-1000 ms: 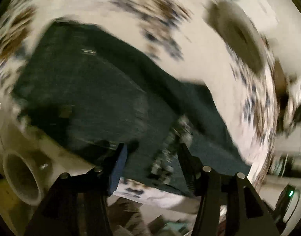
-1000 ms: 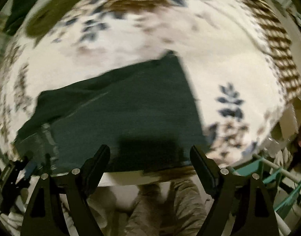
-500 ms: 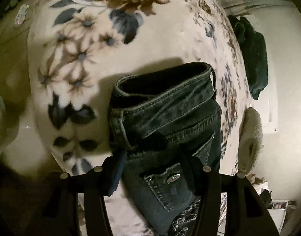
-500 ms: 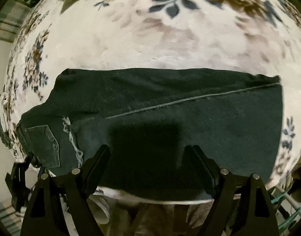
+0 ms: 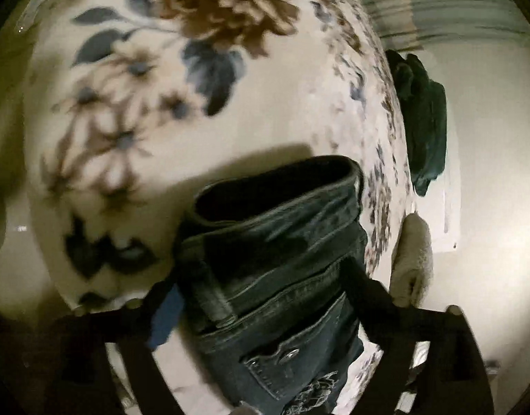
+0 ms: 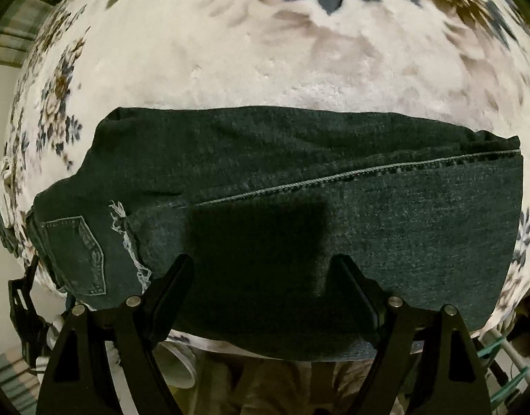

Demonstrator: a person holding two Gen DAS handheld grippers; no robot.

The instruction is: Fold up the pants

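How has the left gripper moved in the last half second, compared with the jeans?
Yes. The left gripper has come closer to the jeans: the waistband fills more of the view and reaches further down between the open jaws, against the floral blanket.

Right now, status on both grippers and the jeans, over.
Left gripper open, straddling the jeans' waistband. Right gripper open over the jeans, which lie lengthwise on the floral blanket. Nothing blocking.

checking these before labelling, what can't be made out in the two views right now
- Left wrist view: motion blur smears the jeans waistband, so whether the left hand-held gripper touches the denim is unclear.
- Left wrist view: the pocket embroidery is cut off by the bottom edge.
- Right wrist view: the right hand-held gripper casts a shadow hiding the denim beneath.
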